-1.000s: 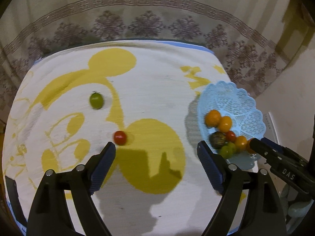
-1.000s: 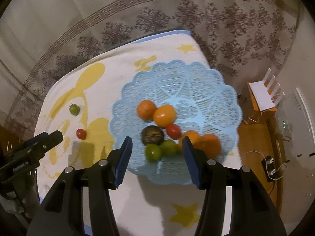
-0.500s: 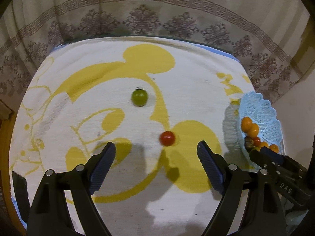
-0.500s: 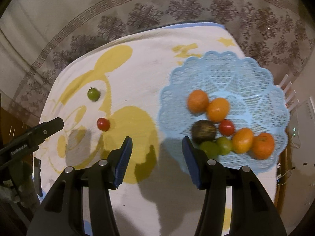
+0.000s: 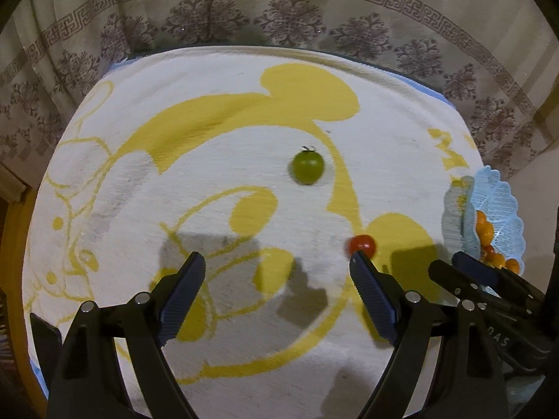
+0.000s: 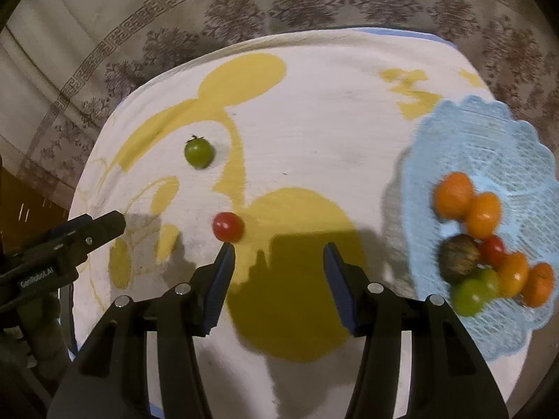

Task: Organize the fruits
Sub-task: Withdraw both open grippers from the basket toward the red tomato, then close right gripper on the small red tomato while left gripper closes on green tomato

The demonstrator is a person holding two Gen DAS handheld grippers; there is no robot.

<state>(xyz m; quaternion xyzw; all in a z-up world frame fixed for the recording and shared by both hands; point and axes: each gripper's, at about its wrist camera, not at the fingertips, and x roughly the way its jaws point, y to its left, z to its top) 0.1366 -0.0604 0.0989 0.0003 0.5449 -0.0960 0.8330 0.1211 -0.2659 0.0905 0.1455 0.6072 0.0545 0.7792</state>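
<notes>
Most of the sorting looks done; the pale blue basket [image 6: 489, 129] at three o'clock in the right wrist view already carries a cluster of fruit: orange fruits [image 6: 454, 193], a dark brown fruit [image 6: 459, 256], a small red one and green ones at its near edge; two pieces are left out on the worktop's white and yellow cloth [image 6: 332, 132], well apart from the basket. The green tomato [image 6: 198, 153] lies at ten o'clock in that view; the red tomato [image 6: 227, 226] lies nearer, at about nine o'clock, just beyond the tip of the right gripper's [image 6: 277, 256] left finger, not between the pads. That gripper stands partly open over bare cloth and holds nothing; the left gripper [image 5: 276, 267] is spread wide, also empty.

In my judgement the red tomato is the likelier next pick, being nearest to both grippers, though neither is centred on it yet.

The left wrist view puts the green tomato [image 5: 307, 166] at about twelve o'clock, ahead of the open fingers, and the red tomato [image 5: 362, 245] at two o'clock, partly hidden behind its right finger; it shows the basket [image 5: 496, 192] only as a squeezed sliver at three o'clock, its contents hard to count. The right wrist view shows the basket's load plainly, and the left gripper's tip at eight o'clock.
</notes>
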